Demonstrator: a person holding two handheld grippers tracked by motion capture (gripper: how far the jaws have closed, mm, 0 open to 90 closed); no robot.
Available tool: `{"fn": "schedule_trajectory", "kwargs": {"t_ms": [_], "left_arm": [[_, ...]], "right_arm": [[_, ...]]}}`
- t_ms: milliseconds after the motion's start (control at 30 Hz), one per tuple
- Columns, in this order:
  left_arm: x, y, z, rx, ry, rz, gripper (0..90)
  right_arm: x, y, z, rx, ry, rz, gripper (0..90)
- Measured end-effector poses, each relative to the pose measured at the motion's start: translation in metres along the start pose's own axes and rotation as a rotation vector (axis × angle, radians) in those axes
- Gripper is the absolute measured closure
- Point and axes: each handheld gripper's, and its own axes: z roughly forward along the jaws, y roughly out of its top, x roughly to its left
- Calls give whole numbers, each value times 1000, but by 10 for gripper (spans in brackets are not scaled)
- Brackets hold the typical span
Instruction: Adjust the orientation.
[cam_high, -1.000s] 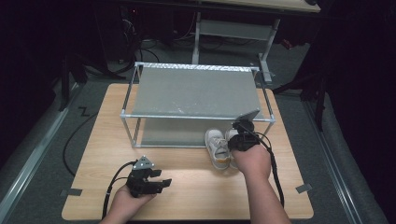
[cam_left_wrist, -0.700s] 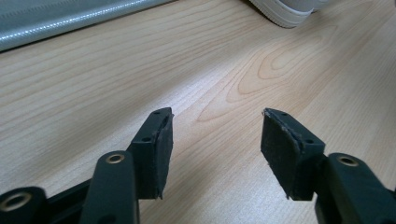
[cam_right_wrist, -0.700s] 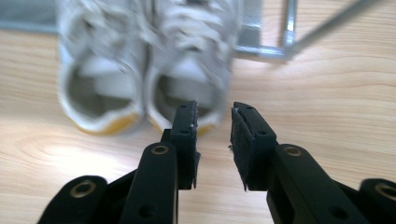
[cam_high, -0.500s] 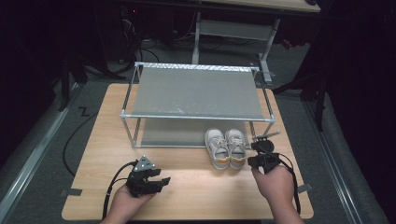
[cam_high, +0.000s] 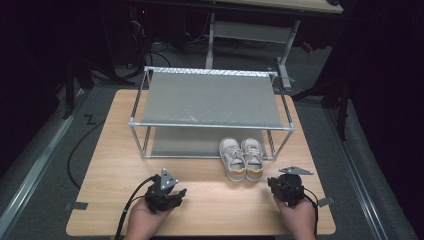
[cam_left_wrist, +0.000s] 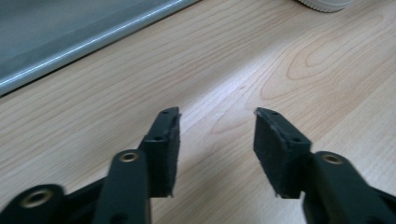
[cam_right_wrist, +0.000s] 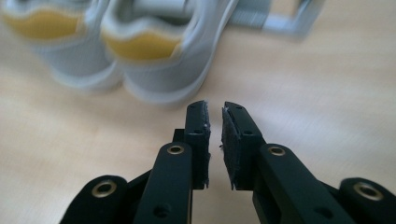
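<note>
The right gripper (cam_right_wrist: 215, 109) hangs low over the table (cam_high: 210, 210) with its jaws nearly together, a thin slit between the pads and nothing in it. They have just been closing on air. Just ahead of its tips, a little to their left in the right gripper view, stand the heels of the pair of shoes (cam_right_wrist: 116, 51): small, pale grey, with yellow-orange heel patches. In the high view the shoes (cam_high: 242, 157) sit side by side, toes tucked under the front edge of the metal rack (cam_high: 210, 97), heels toward the person, near the right gripper (cam_high: 286, 186) but clear of it.

Such shoes are probably light, with soft uppers that give under a pinch and a firmer rubbery sole. The padded heel collar, or the heel counter pinched from both sides, looks like the surest hold. The rounded toe cap would likely slip, and the laces offer little to grip. Taken by the heel, a shoe may tip toe-down, so a deep bite should serve best.

The left gripper (cam_left_wrist: 217, 112) rests farther off, well to the left of the shoes, with jaws about half apart and bare wood between them. They too have just been closing, on nothing.
</note>
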Motion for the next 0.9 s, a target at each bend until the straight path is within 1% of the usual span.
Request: {"fn": "schedule_trajectory", "kwargs": {"t_ms": [33,67,100,133,167,200,233,267,300,333,367,400,433,467,500,567,600,667,700,733,767,833,867,900], "left_arm": [[0,0,0,0,0,0,548],[-2,2,4,-8,-4,-25,548],[-4,6,9,-16,-9,-50,571],[-6,10,13,-22,-11,-65,604],[-9,15,19,-27,-4,-75,645],[-12,21,24,-36,5,-78,671],[-15,27,31,-45,14,-83,705],[-18,33,38,-48,22,-94,775],[-20,39,46,-53,28,-105,775],[-21,45,55,-56,25,-120,794],[-22,51,65,-52,30,-133,804],[-23,56,75,-50,34,-145,818],[-24,62,83,-53,34,-156,818],[-27,73,96,-62,33,-170,822],[-27,73,96,-62,33,-170,825],[-29,83,105,-73,16,-190,827],[-30,88,109,-71,11,-192,832],[-34,94,114,-69,-6,-193,853],[-37,96,116,-71,-10,-188,853],[-38,97,117,-73,-1,-182,888],[-39,98,118,-71,-2,-184,894],[-37,99,119,-72,-13,-206,898],[-36,101,120,-70,-10,-208,899],[-36,101,120,-70,-10,-208,900]], "right_arm": [[0,0,0,0,0,0,785],[-3,0,1,-39,-17,-16,780],[-5,-3,3,-87,-35,-49,790],[-7,-5,7,-124,-39,-83,831],[-8,-7,11,-139,-38,-103,844],[-9,-6,15,-125,-53,-101,849],[-10,-5,18,-122,-44,-89,861],[-15,-1,21,-138,12,-59,888],[-15,-1,21,-138,12,-59,888],[-17,2,23,-152,26,-62,897],[-18,5,26,-164,29,-67,898],[-22,10,34,-171,21,-57,899],[-22,10,34,-171,21,-57,899],[-26,13,45,-158,21,-50,899],[-26,13,45,-158,21,-50,899],[-27,12,54,-145,16,-51,898],[-27,12,56,-147,16,-57,898],[-26,13,56,-160,44,-51,898],[-26,13,56,-160,44,-51,898],[-25,14,55,-161,51,-58,898],[-23,14,55,-167,58,-60,899],[-19,16,55,-167,84,-78,900],[-15,19,57,-160,66,-86,900],[-15,19,57,-160,66,-86,900]]}}
